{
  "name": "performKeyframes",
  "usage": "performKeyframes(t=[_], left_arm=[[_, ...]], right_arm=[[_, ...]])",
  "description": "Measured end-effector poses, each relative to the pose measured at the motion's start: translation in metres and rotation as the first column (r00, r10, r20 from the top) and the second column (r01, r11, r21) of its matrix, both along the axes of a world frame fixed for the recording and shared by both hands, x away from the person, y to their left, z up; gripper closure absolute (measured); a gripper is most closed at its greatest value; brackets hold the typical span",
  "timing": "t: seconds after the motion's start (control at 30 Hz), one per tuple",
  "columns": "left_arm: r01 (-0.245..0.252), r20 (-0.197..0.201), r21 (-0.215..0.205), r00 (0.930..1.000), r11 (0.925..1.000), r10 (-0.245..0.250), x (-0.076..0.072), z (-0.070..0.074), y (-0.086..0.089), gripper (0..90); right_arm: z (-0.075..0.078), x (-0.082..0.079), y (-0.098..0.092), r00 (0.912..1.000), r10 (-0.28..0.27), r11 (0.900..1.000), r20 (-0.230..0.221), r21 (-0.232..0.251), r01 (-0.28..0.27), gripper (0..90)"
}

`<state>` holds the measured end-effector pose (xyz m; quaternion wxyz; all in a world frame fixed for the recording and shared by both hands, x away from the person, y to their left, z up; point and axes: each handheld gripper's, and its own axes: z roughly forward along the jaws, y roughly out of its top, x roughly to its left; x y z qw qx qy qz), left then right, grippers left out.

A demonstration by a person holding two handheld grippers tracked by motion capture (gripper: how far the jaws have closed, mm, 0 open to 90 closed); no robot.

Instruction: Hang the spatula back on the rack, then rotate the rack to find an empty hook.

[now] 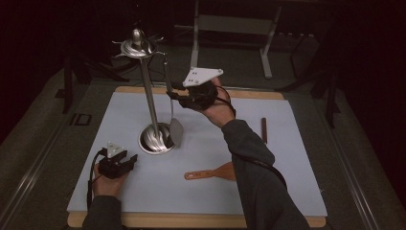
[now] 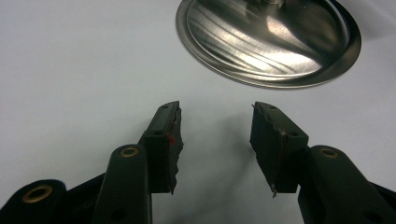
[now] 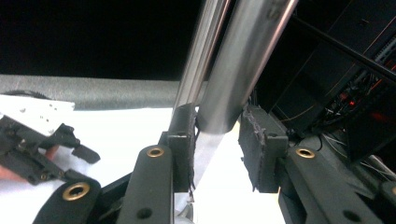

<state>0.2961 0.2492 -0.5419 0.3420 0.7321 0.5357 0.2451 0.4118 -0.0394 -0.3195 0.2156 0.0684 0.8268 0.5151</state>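
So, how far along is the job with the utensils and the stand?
Done: the metal turner seems hooked at the top of the stand. In hand: the right gripper clasps its handle; the left gripper rests open by the base. Left: the orange spatula and a brown stick lie on the mat.

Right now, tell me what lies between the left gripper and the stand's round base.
Nothing: in the left gripper view, the open left gripper faces the stand's round base across a bare stretch of the white mat. The high view agrees.

Black jaws w/ brass rivets; grey sleeves (image 1: 249,158).
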Motion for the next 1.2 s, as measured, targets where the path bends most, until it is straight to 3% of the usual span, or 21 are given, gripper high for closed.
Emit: performKeyframes(t=[0.57,0.9,1.0,1.07,1.1,1.13,1.17,1.2], left_arm=[[-0.006,-0.001,-0.004,1.0,1.0,0.006,0.0,0.0,0.0,53.7],[-0.013,0.031,-0.017,0.9994,0.9998,0.013,-0.003,0.002,0.002,57.2],[-0.004,0.07,-0.009,0.9975,1.0,0.004,-0.008,0.007,-0.002,59.9],[0.011,0.127,-0.016,0.9918,0.9998,-0.009,-0.014,0.019,-0.007,62.7],[0.011,0.127,-0.016,0.9918,0.9998,-0.009,-0.014,0.019,-0.007,63.7],[0.017,0.15,-0.026,0.9886,0.9995,-0.013,-0.017,0.024,-0.009,63.7],[0.034,0.195,-0.052,0.9805,0.9981,-0.023,-0.022,0.033,-0.012,66.3],[0.044,0.211,-0.06,0.977,0.9972,-0.03,-0.024,0.038,-0.014,67.5]], right_arm=[[-0.007,-0.011,-0.01,0.9993,0.009,0.997,0.037,-0.074,-0.006,63.2],[-0.015,-0.009,-0.028,0.9994,-0.016,0.995,0.032,-0.094,0.019,61.6],[-0.02,-0.008,-0.034,0.9992,-0.028,0.993,0.027,-0.114,0.031,59.7],[-0.026,-0.006,-0.039,0.999,-0.043,0.989,0.01,-0.144,0.044,57.2],[-0.029,-0.005,-0.041,0.9987,-0.05,0.986,0.007,-0.156,0.051,56.6],[-0.029,-0.005,-0.041,0.9987,-0.05,0.986,0.007,-0.156,0.051,56.6],[-0.035,-0.004,-0.043,0.9978,-0.067,0.981,-0.002,-0.182,0.065,55.8],[-0.038,-0.003,-0.044,0.9971,-0.077,0.979,-0.006,-0.192,0.074,55.4]])
